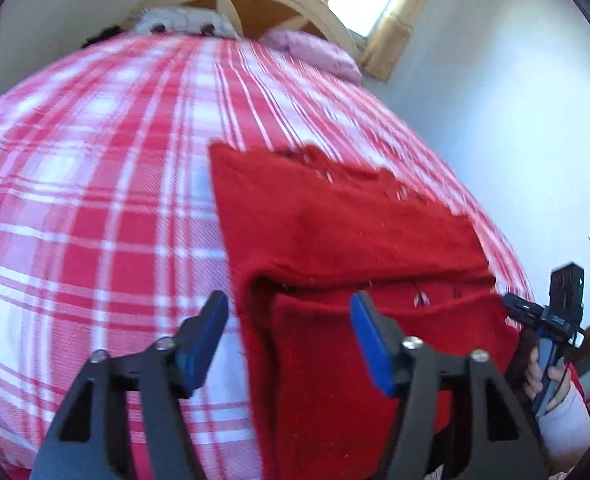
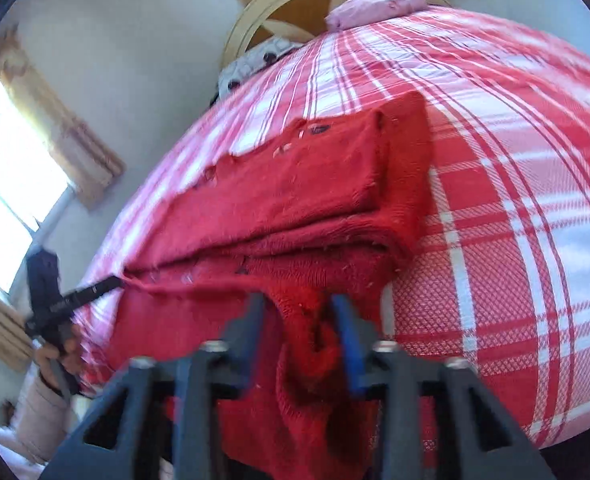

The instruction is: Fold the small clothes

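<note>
Knitwear in red, the small sweater (image 1: 335, 232), lies folded over itself near the bed's (image 1: 95, 200) near edge on the plaid cover. On my left, the left claw (image 1: 291, 320) stands spread, its pads clear of the cloth. On my right, the right claw (image 2: 299, 312) is spread too, with a bunched fold sitting loose between its fingers. I judge the fold just laid; I'd back both claws away gently so no knit snags, then smooth the crease.

Red knit garment (image 2: 295, 208) lies folded in layers on red-and-white plaid bedspread (image 2: 515, 184). Right claw (image 2: 299, 320) parted, a bunched fold between its fingers, contact unclear. Left claw (image 2: 115, 281) touches garment's far edge.
</note>
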Motion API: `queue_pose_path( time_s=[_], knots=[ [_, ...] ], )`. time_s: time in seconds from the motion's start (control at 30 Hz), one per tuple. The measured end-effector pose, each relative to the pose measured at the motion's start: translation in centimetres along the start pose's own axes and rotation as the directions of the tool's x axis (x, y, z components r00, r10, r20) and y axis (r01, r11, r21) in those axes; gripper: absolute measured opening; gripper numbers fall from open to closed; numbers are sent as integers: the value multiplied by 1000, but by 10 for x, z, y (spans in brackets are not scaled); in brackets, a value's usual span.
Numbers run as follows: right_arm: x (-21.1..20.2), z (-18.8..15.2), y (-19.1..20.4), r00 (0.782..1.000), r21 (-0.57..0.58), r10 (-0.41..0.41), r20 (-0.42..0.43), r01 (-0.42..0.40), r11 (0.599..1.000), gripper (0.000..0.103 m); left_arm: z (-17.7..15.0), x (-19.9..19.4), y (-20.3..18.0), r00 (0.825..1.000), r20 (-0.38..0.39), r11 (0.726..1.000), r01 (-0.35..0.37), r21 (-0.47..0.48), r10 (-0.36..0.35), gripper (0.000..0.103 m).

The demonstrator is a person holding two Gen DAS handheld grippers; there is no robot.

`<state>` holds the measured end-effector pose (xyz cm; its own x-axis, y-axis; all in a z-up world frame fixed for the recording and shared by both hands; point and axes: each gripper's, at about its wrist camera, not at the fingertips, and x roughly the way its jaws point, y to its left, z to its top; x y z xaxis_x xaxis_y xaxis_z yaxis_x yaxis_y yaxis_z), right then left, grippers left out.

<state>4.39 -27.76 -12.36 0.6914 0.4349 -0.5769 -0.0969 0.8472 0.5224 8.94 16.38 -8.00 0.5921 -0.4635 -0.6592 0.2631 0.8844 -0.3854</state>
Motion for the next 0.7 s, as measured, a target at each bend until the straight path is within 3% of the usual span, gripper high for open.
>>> queue_pose_path(
  time_s=[0.03, 0.13, 0.3, 0.47, 0.57, 0.63, 0.7],
  knots=[
    [-9, 1, -3, 1000, 20, 10, 25, -11, 1000, 66, 0, -7, 3, 1000, 19, 1000, 2, -12, -2, 70],
    [-36, -3, -3, 994, 12, -1, 112, -1, 1000, 67, -4, -24, 9, 997, 71, 999, 15, -41, -12, 72],
    [-23, -21, 21, 986, -157, -148, 77, 159, 975, 67, -18, 3, -10, 999, 24, 998, -28, 54, 27, 73],
    [-7, -36, 20, 977, -179, -201, 65, 210, 961, 65, -27, 24, -18, 999, -23, 998, -28, 52, 29, 73],
    [-2, -37, 20, 961, -202, -264, 77, 275, 940, 35, -33, 25, -23, 999, -6, 996, -45, 78, 45, 73],
    [-2, -38, 22, 953, -233, -290, 90, 303, 924, 26, -36, 21, -25, 999, 3, 995, -54, 83, 54, 72],
    [-3, -39, 27, 941, -268, -318, 111, 337, 903, 25, -37, 14, -26, 997, 40, 995, -62, 74, 59, 72]
  ],
)
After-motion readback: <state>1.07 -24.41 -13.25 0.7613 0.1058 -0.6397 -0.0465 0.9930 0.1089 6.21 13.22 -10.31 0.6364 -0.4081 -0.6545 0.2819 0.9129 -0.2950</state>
